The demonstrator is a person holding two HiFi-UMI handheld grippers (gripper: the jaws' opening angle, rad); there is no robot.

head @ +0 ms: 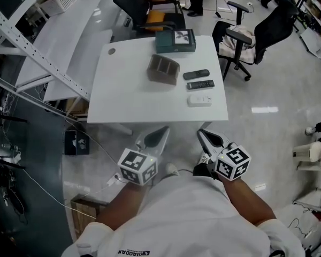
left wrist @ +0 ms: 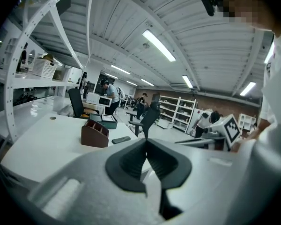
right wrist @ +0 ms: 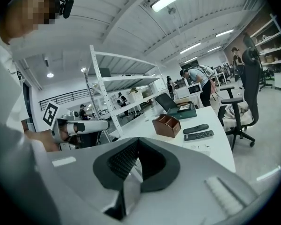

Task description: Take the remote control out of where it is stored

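A brown wooden storage box (head: 163,69) with compartments stands on the white table (head: 123,98); it also shows in both gripper views (left wrist: 94,134) (right wrist: 167,125). To its right lie two black remote controls (head: 196,74) (head: 200,84), and a white remote (head: 199,100) lies nearer the front edge. The black remotes show again in the right gripper view (right wrist: 195,129) (right wrist: 199,135). My left gripper (head: 160,134) and right gripper (head: 205,137) hover side by side short of the table's front edge. Both are shut and hold nothing, with their jaws meeting at the tips (left wrist: 146,140) (right wrist: 137,139).
A green box (head: 175,40) sits at the table's far edge. Black office chairs (head: 144,9) (head: 257,33) stand behind and to the right of the table. A white shelf rack (head: 21,36) runs along the left. A cardboard box (head: 85,208) and cables lie on the floor.
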